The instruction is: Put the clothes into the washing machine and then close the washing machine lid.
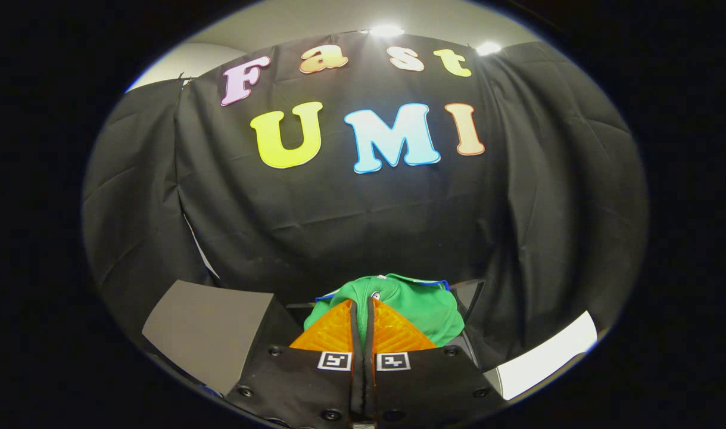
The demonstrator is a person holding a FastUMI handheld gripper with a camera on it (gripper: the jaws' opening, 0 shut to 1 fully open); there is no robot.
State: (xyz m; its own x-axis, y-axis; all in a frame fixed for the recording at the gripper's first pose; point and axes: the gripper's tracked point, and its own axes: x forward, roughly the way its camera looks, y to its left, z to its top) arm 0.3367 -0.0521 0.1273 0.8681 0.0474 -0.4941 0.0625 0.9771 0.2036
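Carrying the green garment toward the washer

My hand-held gripper (363, 316) has its fingers pressed nearly together, pinching a fold of the green garment (425, 310), which bunches just ahead of and beyond the tips. I judge the hold good but thin, so I should keep the pinch firm, lift smoothly, and release only once the cloth hangs over the drum opening.

No readable words, numbers or brand names stand on anything here apart from the booth wall's lettering. The gripper (363, 310), whose fingers are pressed together on the green garment (425, 307), carries two small square black-and-white coded markers (393, 361), one behind each finger; these are patterns, not text.
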